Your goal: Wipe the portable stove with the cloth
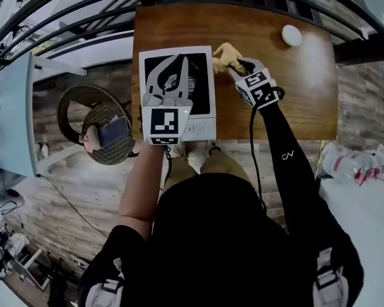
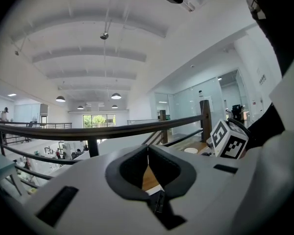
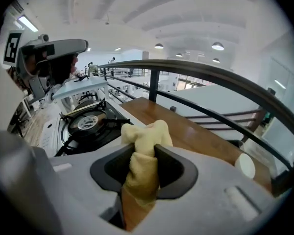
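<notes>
1. Right tool [image 3: 143,150] pinches yellow cloth [image 3: 147,130] — bunched ahead, likely as a wiping pad.
2. Portable stove [image 3: 85,124] sits just left of it on the bench [image 3: 186,131].
3. Left tool [image 2: 148,153] pressed together, empty — above stove.

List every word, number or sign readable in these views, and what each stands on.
"CN", roughly, in white on the right sleeve.
Print on the stove front panel: too small to read.
Red print on the plastic bag: blurred, unreadable.
Marker cubes: square patterns only, no letters.
</notes>
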Action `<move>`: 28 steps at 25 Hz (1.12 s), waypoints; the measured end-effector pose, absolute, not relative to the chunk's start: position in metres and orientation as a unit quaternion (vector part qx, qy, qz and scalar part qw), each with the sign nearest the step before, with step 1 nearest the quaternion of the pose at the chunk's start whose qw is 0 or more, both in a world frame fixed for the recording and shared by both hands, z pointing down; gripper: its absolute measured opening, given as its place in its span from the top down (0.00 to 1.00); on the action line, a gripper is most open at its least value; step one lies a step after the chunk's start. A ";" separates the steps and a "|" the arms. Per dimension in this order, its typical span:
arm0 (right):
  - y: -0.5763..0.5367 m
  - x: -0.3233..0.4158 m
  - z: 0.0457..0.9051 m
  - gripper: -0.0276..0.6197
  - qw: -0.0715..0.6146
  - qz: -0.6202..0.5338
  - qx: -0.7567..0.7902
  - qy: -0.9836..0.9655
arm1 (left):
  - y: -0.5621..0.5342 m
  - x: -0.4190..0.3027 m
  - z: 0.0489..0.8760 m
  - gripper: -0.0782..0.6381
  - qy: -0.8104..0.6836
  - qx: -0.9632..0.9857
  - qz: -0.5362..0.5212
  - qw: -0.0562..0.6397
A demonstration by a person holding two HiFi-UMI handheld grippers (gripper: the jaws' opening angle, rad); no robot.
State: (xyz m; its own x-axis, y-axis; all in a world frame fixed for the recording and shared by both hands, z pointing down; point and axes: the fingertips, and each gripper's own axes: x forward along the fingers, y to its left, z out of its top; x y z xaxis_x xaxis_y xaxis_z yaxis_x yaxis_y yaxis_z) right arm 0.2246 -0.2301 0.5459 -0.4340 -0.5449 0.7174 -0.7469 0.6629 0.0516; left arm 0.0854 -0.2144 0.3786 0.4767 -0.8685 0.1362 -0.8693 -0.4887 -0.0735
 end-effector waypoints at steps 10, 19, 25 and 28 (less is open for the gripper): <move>-0.261 0.197 0.591 0.77 0.382 0.140 0.257 -0.876 | -0.240 0.085 0.412 0.87 -0.565 0.819 0.102 0.027; -0.188 0.189 0.579 0.77 0.378 0.145 0.216 -0.888 | -0.208 0.083 0.411 0.87 -0.550 0.829 0.092 0.033; -0.118 0.183 0.582 0.77 0.387 0.160 0.224 -0.880 | -0.168 0.075 0.410 0.87 -0.521 0.848 0.090 0.029; -0.077 0.184 0.582 0.77 0.390 0.167 0.229 -0.876 | -0.143 0.074 0.406 0.87 -0.508 0.856 0.090 0.027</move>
State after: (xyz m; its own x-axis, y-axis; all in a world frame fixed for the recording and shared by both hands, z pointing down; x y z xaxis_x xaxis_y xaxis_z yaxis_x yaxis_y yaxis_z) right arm 0.1844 -0.0772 0.5821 -0.5905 -0.2705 0.7603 -0.5313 0.8395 -0.1140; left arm 0.0736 -0.1425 0.4059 0.4684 -0.8646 0.1816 -0.8743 -0.4832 -0.0457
